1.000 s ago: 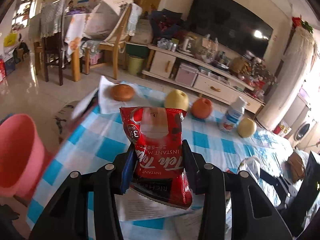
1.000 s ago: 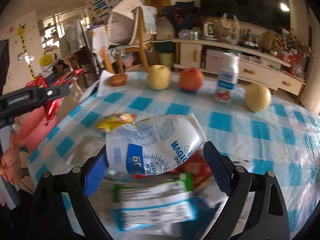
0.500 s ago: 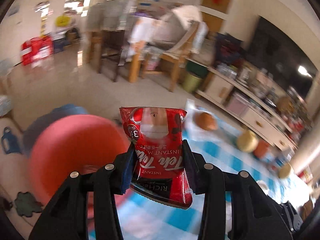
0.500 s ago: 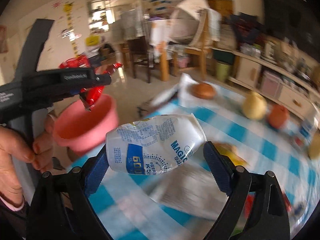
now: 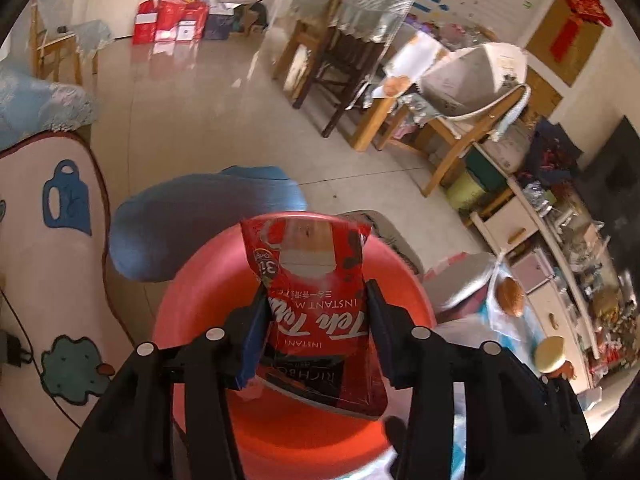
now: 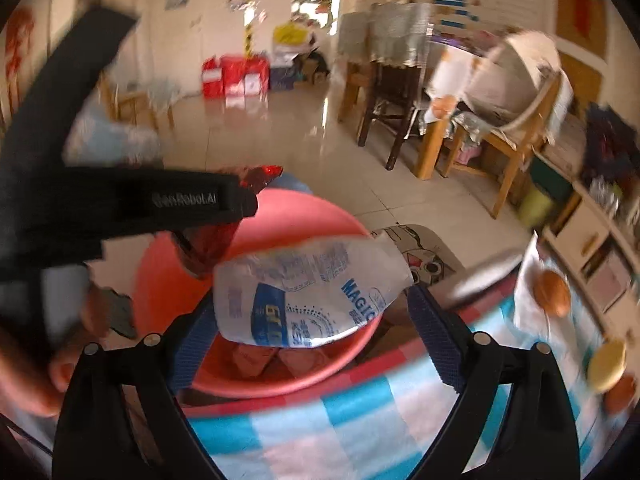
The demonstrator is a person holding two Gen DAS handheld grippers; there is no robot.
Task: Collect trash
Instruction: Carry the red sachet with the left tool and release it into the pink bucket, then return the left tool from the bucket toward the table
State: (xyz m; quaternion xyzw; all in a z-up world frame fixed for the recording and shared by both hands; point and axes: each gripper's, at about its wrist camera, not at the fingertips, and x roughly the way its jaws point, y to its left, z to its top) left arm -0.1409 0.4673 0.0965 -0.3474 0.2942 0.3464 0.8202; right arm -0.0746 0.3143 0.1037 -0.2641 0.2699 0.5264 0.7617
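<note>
Over the pink basin [image 5: 192, 320], the left gripper [image 5: 316, 332] jaws are opening around the red sachet [image 5: 316, 308], while the right gripper [image 6: 312, 316] clamps the white pouch [image 6: 308, 292], which next needs releasing.

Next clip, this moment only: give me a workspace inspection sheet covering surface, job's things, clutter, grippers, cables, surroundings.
Surface: blue-checked tablecloth, only its edge in view.
Job's things: red sachet and white pouch held over the pink basin.
Clutter: round fruit on white paper.
Grippers: left gripper jaws opening, sachet between them; right gripper closed on the pouch.
Cables: dark cord on the rug at left.
Surroundings: tiled floor, wooden chairs, cartoon rug.
</note>
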